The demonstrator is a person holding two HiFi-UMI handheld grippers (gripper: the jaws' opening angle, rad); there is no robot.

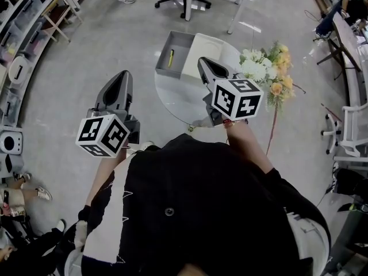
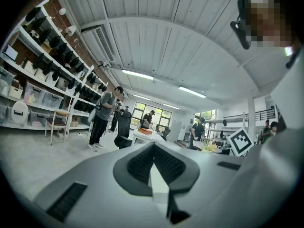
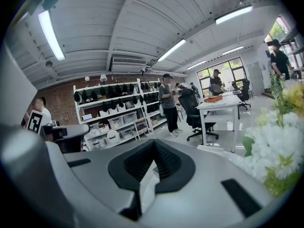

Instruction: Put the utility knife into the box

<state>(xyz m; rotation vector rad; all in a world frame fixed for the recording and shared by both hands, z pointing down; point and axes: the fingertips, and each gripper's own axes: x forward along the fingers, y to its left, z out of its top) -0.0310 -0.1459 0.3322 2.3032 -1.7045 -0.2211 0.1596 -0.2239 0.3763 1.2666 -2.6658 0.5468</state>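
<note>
Though neither gripper holds anything, both sit raised in front of the person (image 1: pixel 190 206), who wears a black top. Left gripper (image 1: pixel 123 76): jaws pressed together at the tips with nothing between, confirmed in the left gripper view (image 2: pixel 153 146); it hangs over bare floor (image 1: pixel 69 68), well apart from the box. Right gripper (image 1: pixel 203 62): jaws also pressed together and empty, same reading in the right gripper view (image 3: pixel 153 144); it is over the round table (image 1: pixel 172 99), just beside the box. The grey box (image 1: pixel 185 41) sits open on the table's far side, and the yellow utility knife (image 1: pixel 171 58) lies inside it on the floor of the box, near its left wall. A white flat piece (image 1: pixel 202 49) touches the box's right side; cannot tell whether it is a lid. A flower bunch (image 1: pixel 265 68) of white and orange blooms stands at the table's right edge, near the right gripper. The only markings are black-and-white square code patterns on the left cube (image 1: pixel 103 134) and the right cube (image 1: pixel 237 98), with no letters. Storage shelves (image 3: pixel 114 110) hold bins; their label print is too small to read.
</note>
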